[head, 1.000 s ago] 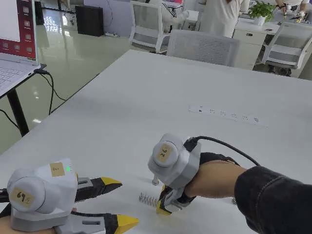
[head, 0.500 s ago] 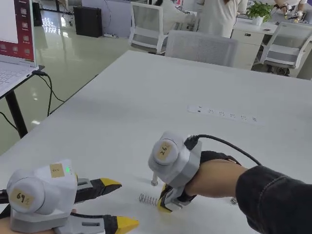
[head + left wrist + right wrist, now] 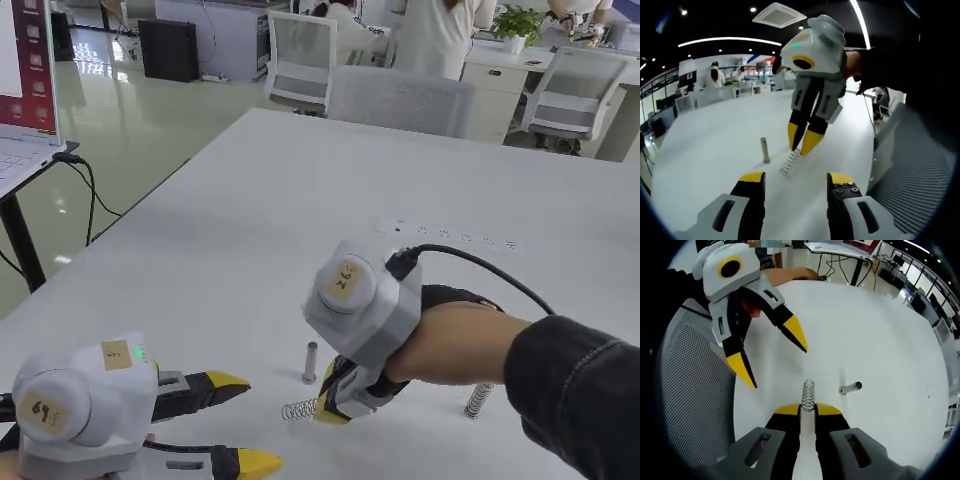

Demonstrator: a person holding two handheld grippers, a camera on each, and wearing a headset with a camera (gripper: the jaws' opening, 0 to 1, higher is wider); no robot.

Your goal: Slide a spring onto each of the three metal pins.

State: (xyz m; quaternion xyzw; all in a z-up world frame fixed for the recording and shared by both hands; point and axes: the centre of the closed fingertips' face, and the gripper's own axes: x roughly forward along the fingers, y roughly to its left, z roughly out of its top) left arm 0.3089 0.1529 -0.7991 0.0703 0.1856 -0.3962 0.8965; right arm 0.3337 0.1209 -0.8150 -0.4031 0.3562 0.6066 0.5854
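Still, little differs: left gripper (image 3: 252, 420) gapes wide, empty, at lower left. Held spring (image 3: 298, 409) juts leftward just beside base of upright pin (image 3: 310, 362), one end pinched in nearly closed right gripper (image 3: 328, 412), as before. Second spring (image 3: 478, 399) lies on table (image 3: 300, 200) near sleeve (image 3: 580, 390). Count: two springs, one pin.

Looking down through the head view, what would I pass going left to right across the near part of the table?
Left gripper → pin → loose spring.
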